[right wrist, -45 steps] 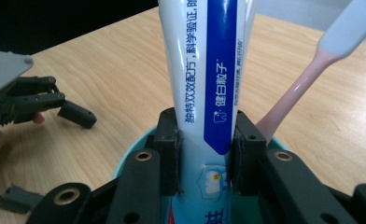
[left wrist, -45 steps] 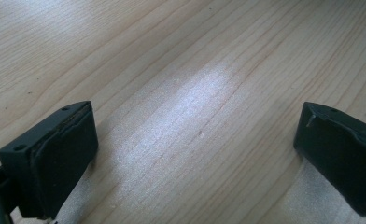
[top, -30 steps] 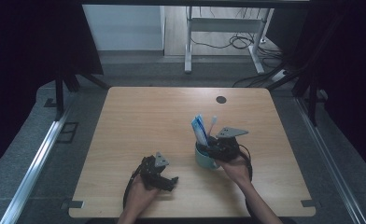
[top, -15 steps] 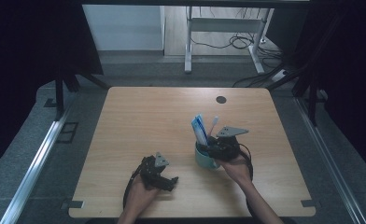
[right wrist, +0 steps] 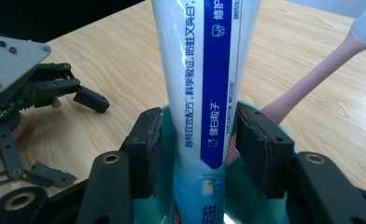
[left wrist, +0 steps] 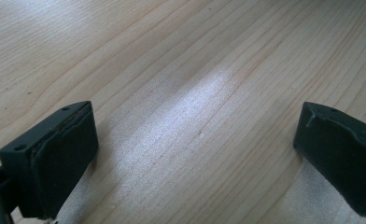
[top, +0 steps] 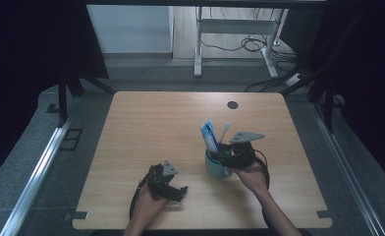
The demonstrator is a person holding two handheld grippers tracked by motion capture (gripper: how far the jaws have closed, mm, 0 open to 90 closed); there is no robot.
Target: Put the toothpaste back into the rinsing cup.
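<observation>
While the left claw (top: 173,189) rests wide open and empty on the table (top: 156,123) at lower left, the right claw (right wrist: 197,140) straddles the toothpaste tube (right wrist: 202,84) standing in the teal cup (top: 215,167) right of centre, jaws just clear of it; closing on the tube looks next.

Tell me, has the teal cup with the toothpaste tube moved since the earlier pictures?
No. The teal ceramic cup stands at the same spot relative to the dark round hole in the tabletop.
</observation>
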